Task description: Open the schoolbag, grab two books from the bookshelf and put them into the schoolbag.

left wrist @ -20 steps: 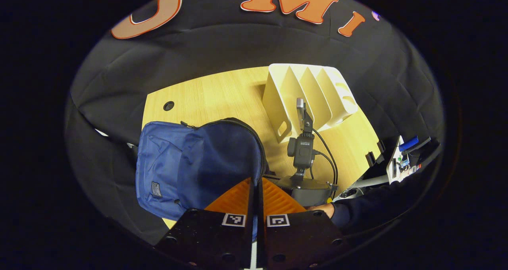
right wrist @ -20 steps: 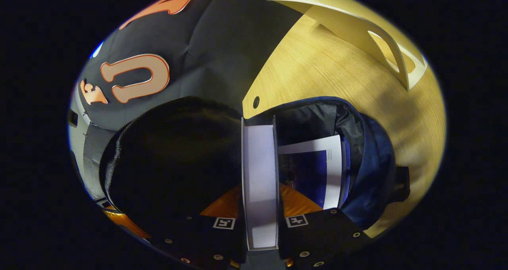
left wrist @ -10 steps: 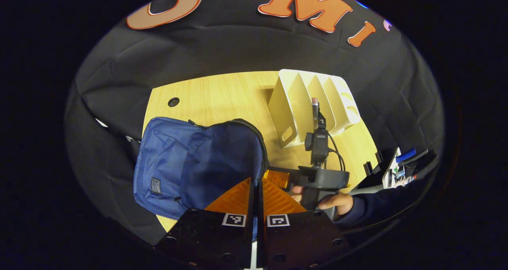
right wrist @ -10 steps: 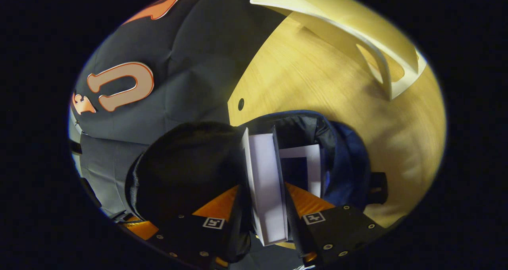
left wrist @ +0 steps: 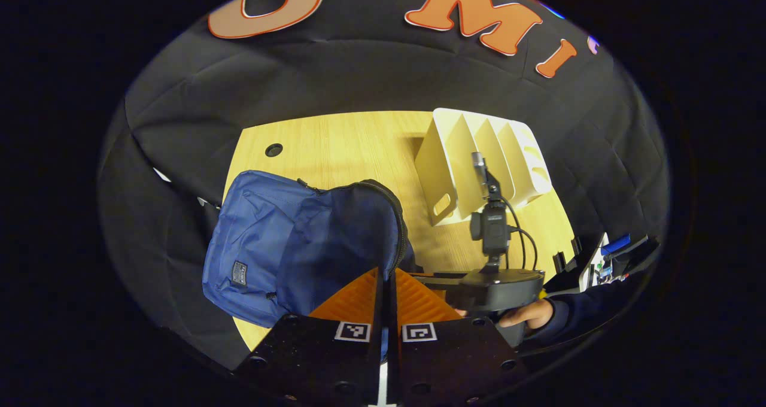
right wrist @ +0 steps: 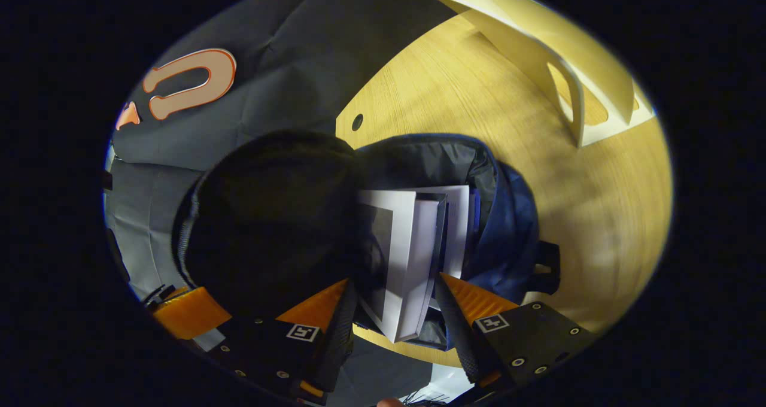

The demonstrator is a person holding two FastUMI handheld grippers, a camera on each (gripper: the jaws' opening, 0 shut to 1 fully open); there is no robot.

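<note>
Schoolbag (left wrist: 299, 239) lies on the desk (left wrist: 353, 149), left of the bookshelf (left wrist: 479, 161), zip open. Your left tool (left wrist: 386, 287) is nearly closed, pinching the bag's rim and holding the mouth up. In the right gripper view, your right tool (right wrist: 395, 308) is wide; the second book (right wrist: 407, 257) sits loose between its fingers, inside the bag against the first book (right wrist: 461, 227). Bookshelf slots look empty. Both books in; task looks basically done, just pull out.

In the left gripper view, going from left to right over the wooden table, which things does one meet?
Blue fabric schoolbag → cream plastic bookshelf with dividers → the right gripper's black camera mount, standing in front of the shelf's right part.
</note>
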